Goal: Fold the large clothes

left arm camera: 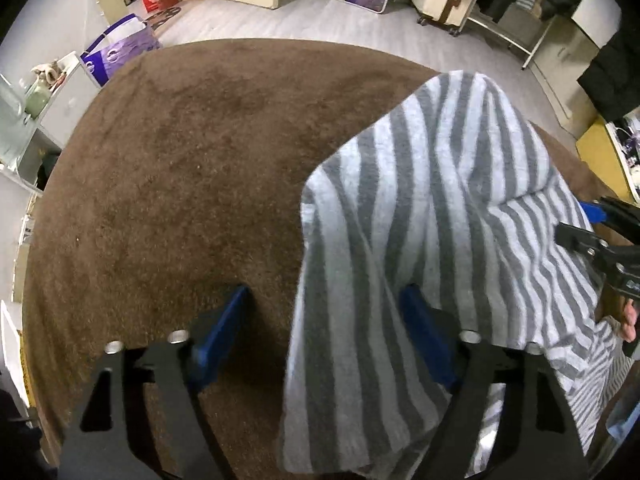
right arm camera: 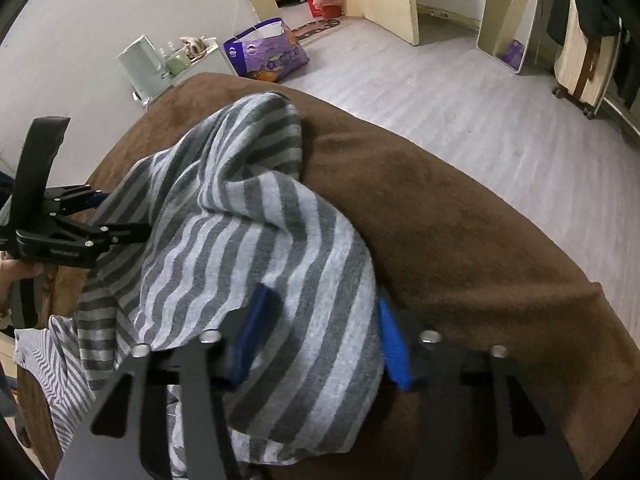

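A grey and white striped garment lies bunched on a brown blanket-covered surface. My left gripper straddles its near left edge. The right blue pad touches the cloth, while the left pad stands clear of it over bare blanket, so the jaws are open. In the right wrist view the garment fills the gap of my right gripper, with both blue pads against the fabric. The left gripper shows at that view's left edge, and the right one at the left wrist view's right edge.
A finer-striped cloth hangs at the near edge of the surface. On the grey floor beyond are a purple bag, a leaning mirror and a suitcase. A white kettle sits on a side shelf.
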Demonstrator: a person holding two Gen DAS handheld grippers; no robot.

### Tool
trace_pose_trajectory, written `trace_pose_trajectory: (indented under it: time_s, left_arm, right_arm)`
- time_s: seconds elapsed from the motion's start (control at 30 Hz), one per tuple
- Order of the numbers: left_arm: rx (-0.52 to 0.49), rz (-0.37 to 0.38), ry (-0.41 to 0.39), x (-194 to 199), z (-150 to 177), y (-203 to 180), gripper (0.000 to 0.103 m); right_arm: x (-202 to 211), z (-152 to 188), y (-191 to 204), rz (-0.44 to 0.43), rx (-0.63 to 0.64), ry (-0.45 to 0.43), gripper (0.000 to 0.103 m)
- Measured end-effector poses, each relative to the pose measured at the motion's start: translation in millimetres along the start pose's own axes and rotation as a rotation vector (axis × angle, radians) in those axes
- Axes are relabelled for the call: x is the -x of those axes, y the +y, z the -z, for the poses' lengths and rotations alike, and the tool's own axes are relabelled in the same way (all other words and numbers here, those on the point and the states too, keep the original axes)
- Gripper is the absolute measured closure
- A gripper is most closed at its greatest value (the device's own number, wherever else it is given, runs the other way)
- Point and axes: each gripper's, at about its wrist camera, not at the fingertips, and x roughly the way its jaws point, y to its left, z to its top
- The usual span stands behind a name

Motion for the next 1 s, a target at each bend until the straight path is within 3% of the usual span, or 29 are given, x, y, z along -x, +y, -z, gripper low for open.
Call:
trace_pose_trajectory:
  time_s: [0.03,0.07,0.1,0.27,0.37,0.57,0.77,0.87,1.0]
  left_arm:
    - [-0.008,0.020,-0.004,3,2,-3,0.048]
    - [-0.013,0.036,-0.008,5,3,-7,0.063]
    - [-0.016,0.042,-0.016,9,4,-11,0.065]
    - [-0.025,0.005,-0.100,24,15,-22,0.077]
    - [-0.023,0.000,-0.124,28,22,-26,0.081]
    - [-0.066,-0.084,-0.161,47,23,-36,0.083]
    - [-0.123,-0.149,-0.283,80,42,-53,0.084]
    - [-0.160,-0.198,-0.381,104,62,-68,0.084]
    - [-0.145,-0.207,-0.475,127,88,-76,0.084]
  right_arm:
    - [0,1,1,-0.017,-0.002,-0.006,0.070]
    - [1,1,1,-0.022,-0.004,-0.014,0.077]
    - [3,3,2,-0.033,-0.010,-0.027,0.081]
    - [2,7,-2,-0.057,-0.047,-0.034,0.084]
    - [4,8,3,-0.041,-0.044,-0.040,0.084]
    - [21,4,16,0.003,-0.017,-0.051,0.087]
    - [62,19,32,0.041,0.031,-0.153,0.088]
    - [84,33,42,0.067,0.053,-0.211,0.088]
    - [109,59,58,0.089,0.093,-0.269,0.088]
